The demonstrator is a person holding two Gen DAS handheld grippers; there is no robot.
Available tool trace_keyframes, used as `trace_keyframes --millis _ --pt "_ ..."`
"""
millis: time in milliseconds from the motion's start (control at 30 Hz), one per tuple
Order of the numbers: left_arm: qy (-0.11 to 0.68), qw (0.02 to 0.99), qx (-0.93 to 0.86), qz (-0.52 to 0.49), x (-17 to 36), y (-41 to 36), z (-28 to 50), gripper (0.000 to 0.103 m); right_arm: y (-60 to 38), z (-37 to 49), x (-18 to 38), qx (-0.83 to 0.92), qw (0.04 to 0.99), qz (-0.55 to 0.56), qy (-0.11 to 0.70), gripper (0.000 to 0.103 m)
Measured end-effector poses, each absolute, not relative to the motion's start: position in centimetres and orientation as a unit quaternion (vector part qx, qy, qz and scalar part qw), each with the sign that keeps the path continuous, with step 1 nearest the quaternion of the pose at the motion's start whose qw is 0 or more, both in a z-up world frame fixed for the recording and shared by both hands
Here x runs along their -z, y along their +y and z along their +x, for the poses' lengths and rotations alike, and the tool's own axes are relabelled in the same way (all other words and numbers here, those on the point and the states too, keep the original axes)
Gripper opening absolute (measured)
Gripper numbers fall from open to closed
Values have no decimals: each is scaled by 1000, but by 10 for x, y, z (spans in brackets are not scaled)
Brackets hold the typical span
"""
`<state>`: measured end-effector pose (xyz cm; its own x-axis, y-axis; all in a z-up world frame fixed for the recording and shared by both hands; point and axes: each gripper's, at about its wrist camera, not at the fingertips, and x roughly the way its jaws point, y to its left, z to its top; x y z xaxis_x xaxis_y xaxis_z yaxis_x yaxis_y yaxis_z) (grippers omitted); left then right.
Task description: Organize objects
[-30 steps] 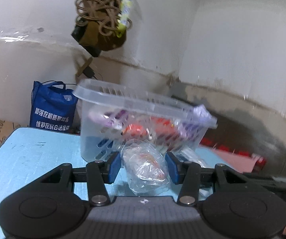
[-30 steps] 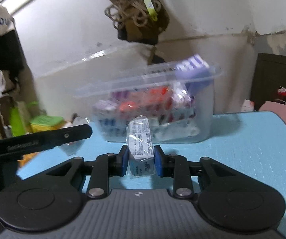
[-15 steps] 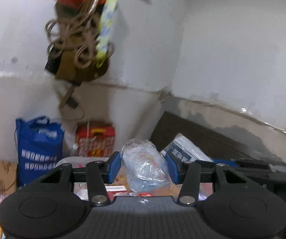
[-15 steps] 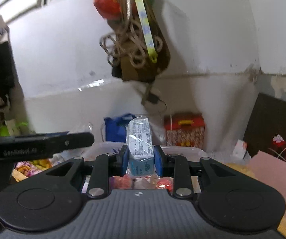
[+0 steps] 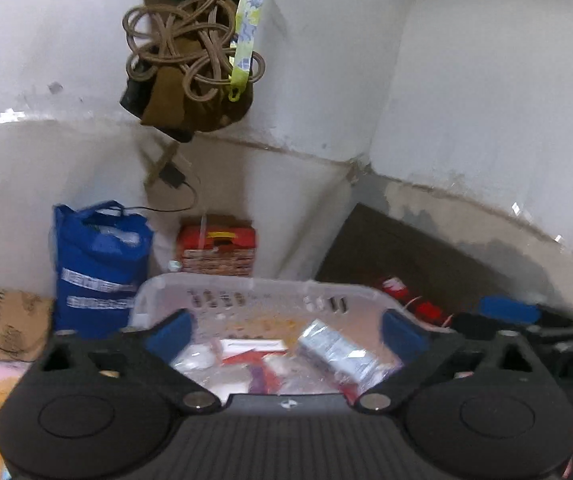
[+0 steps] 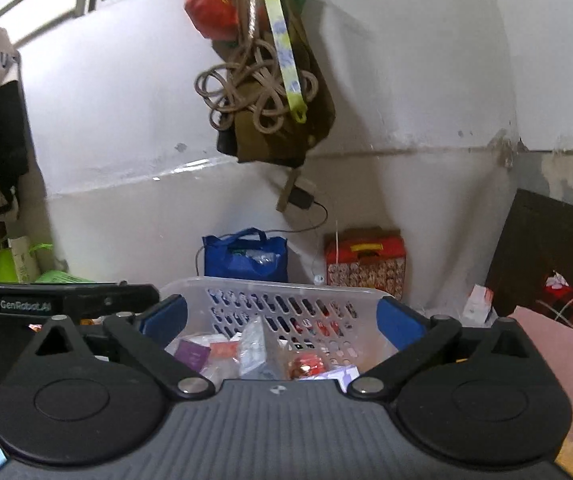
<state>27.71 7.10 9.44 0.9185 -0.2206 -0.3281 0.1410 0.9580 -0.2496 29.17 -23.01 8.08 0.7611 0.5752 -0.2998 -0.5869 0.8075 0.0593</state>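
A clear plastic basket [image 5: 262,286] with a slotted wall sits just below both grippers; it also shows in the right wrist view [image 6: 286,286]. It holds several wrapped packets. My left gripper [image 5: 284,334] is open and empty above it; a small wrapped box [image 5: 334,350] lies inside among clear bags. My right gripper [image 6: 282,318] is open and empty over the basket; a wrapped box [image 6: 254,350] stands tilted inside next to a red packet [image 6: 306,364] and a purple packet [image 6: 192,354].
A blue bag [image 5: 100,264] and a red carton [image 5: 216,250] stand by the white wall behind the basket. A bundle of rope and bags [image 6: 266,92] hangs above. A dark board [image 5: 426,264] leans at the right. The left gripper's body [image 6: 62,302] shows at the right view's left.
Both grippers rose from table level to above the basket, then opened. The clear bag left the left gripper and the wrapped box left the right gripper; both now lie in the basket.
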Motion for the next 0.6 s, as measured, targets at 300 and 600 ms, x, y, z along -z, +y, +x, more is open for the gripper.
trace_keyframes --millis 300,600 --pt "184 978 67 -78 -102 64 259 103 -222 276 -77 -231 954 -91 168 103" --pt "213 974 51 -57 -100 58 257 103 -251 285 -78 -243 947 -16 207 103"
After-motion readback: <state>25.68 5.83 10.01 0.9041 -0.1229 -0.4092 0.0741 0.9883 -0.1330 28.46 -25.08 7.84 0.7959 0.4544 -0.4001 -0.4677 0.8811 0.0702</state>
